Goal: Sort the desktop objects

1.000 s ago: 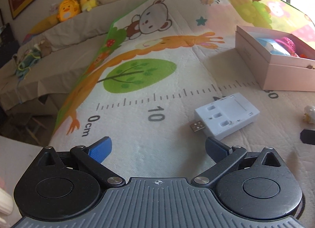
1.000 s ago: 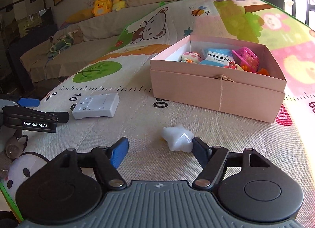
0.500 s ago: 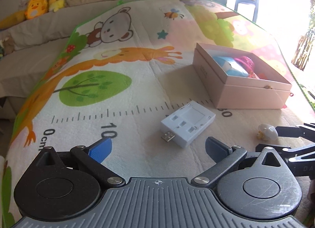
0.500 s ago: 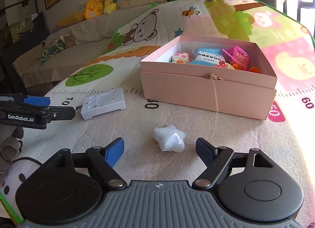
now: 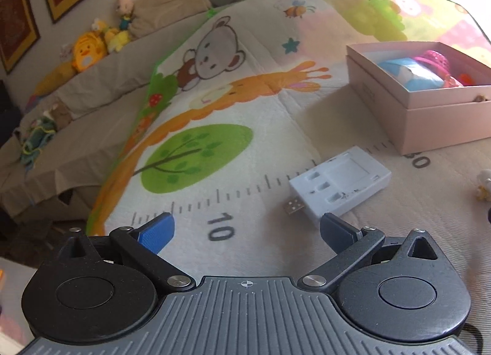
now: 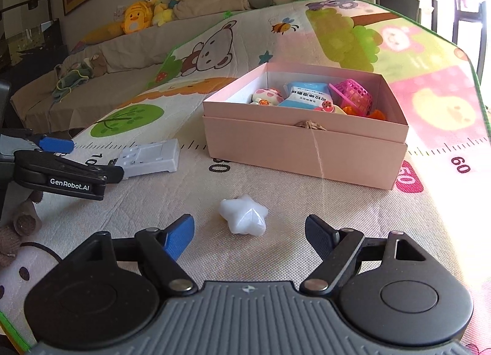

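Note:
A white USB charger block [image 5: 340,183] lies on the play mat, just ahead and right of my open, empty left gripper [image 5: 245,229]; it also shows in the right wrist view [image 6: 150,158]. A white star-shaped toy [image 6: 245,215] lies on the mat between the open fingers of my right gripper [image 6: 250,230], slightly ahead of them. The left gripper [image 6: 89,158] shows at the left of the right wrist view, next to the charger. A pink open box [image 6: 303,143] holds several toys and a blue packet; it also shows in the left wrist view [image 5: 429,118].
The colourful play mat [image 5: 233,103] covers the surface, with a printed ruler. A sofa with plush toys [image 6: 138,17] stands behind. A brown-and-white plush [image 6: 21,232] lies at the mat's left edge. A string [image 6: 317,152] hangs down the box front.
The left gripper has swung back left and closer to the charger. The right gripper has shifted right, so the star now sits centred between its fingers.

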Motion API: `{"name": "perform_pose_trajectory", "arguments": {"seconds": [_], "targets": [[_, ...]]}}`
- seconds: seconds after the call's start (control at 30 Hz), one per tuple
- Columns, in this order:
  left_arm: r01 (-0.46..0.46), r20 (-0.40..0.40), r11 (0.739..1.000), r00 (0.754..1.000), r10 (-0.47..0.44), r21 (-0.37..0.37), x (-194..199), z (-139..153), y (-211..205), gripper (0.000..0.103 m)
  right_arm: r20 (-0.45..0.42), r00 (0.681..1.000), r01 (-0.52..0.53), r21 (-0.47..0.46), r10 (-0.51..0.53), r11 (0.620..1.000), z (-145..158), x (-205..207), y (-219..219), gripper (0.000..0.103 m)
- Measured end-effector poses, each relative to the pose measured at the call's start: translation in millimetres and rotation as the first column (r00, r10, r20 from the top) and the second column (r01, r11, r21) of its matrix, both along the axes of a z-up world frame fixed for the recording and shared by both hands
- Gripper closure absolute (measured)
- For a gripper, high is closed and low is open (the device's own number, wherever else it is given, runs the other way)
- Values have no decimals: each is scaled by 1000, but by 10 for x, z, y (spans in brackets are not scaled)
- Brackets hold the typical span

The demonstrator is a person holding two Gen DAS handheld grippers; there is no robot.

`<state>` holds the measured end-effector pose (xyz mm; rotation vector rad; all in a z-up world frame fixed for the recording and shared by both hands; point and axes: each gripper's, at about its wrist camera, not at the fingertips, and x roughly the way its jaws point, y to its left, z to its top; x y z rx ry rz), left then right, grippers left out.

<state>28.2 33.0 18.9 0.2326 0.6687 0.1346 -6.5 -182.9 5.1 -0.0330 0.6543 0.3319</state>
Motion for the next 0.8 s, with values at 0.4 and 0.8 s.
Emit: {"name": "perform_pose_trajectory", "arguments": {"seconds": [0.4,0.8], "targets": [[-70,-63,967,996,57,-246,409,-6,-364,0,22,999,-29,-73,31,997,2,-25,119,22],[-47,-116,967,993,18,-252,405,-9,-272,58,15,999,-38,-131,41,991,-21,88,113,66]]}}
